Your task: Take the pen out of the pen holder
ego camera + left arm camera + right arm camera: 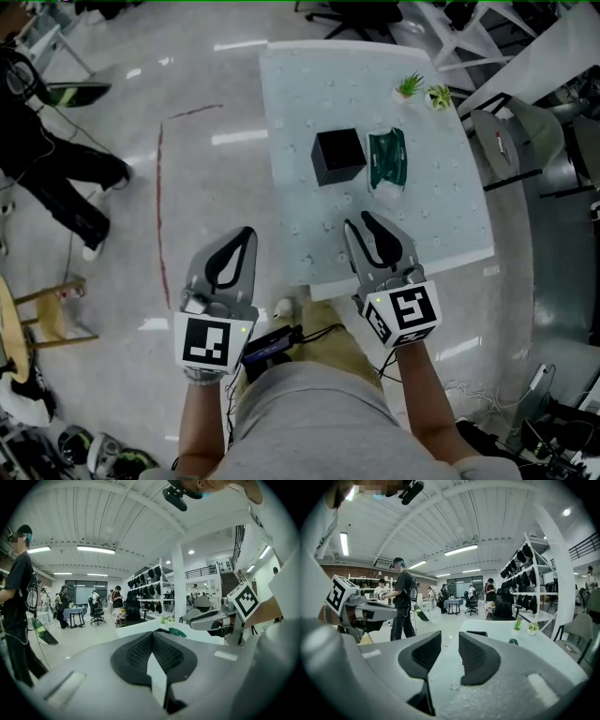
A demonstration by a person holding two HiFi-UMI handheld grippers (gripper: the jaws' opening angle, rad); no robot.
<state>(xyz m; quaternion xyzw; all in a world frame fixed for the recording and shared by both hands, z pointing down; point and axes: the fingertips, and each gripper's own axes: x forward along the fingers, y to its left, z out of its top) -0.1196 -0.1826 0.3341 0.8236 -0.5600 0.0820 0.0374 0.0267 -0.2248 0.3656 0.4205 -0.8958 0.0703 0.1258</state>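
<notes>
A black cube-shaped pen holder (337,157) stands mid-table on the white table (441,216), with a dark green object (387,157) just to its right. I cannot make out a pen in it. My right gripper (358,220) hovers over the table's near edge, short of the holder, open with nothing between its jaws. In the right gripper view the gripper (449,637) points toward the holder (477,633). My left gripper (248,232) is off the table's left side above the floor, shut and empty; its tips (151,635) meet.
Two small potted plants (409,86) (438,96) stand at the table's far right corner. A grey chair (511,131) is beyond the right edge. A person in black (56,159) stands on the floor at left, near a wooden stool (37,319).
</notes>
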